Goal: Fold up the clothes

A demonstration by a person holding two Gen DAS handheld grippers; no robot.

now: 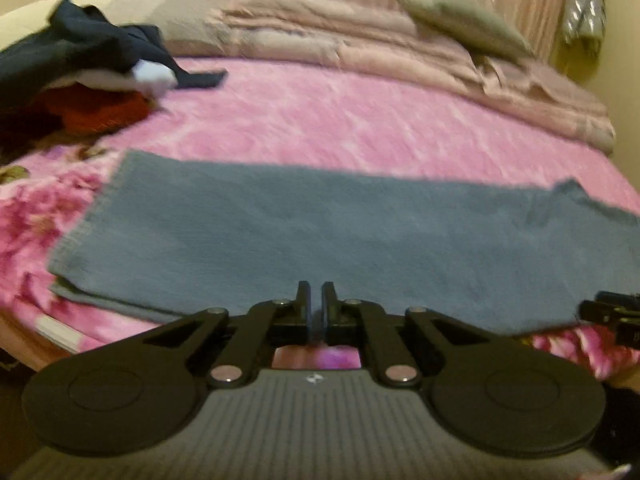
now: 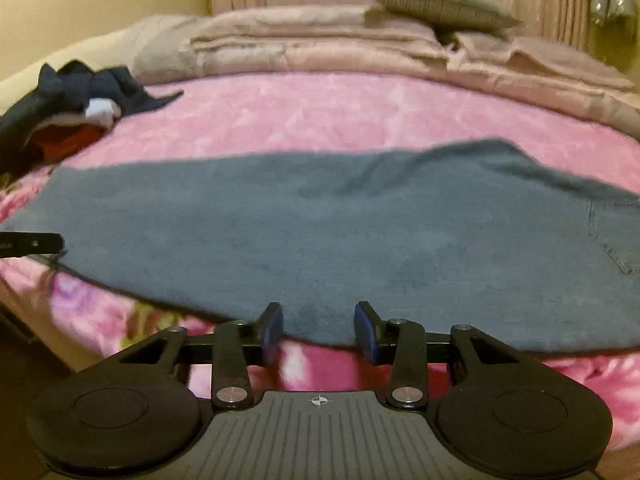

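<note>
Left gripper (image 1: 316, 300) pinching the jeans (image 1: 320, 232) hem, right gripper (image 2: 319, 326) gaping, you are mid-fold with the clothes pile (image 1: 80, 76) waiting.

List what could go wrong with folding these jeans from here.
1. The left tool looks shut on the jeans at their near edge, while the right tool is open; lifting now would likely drag them askew.
2. A ridge near the pocket may get folded in.
</note>
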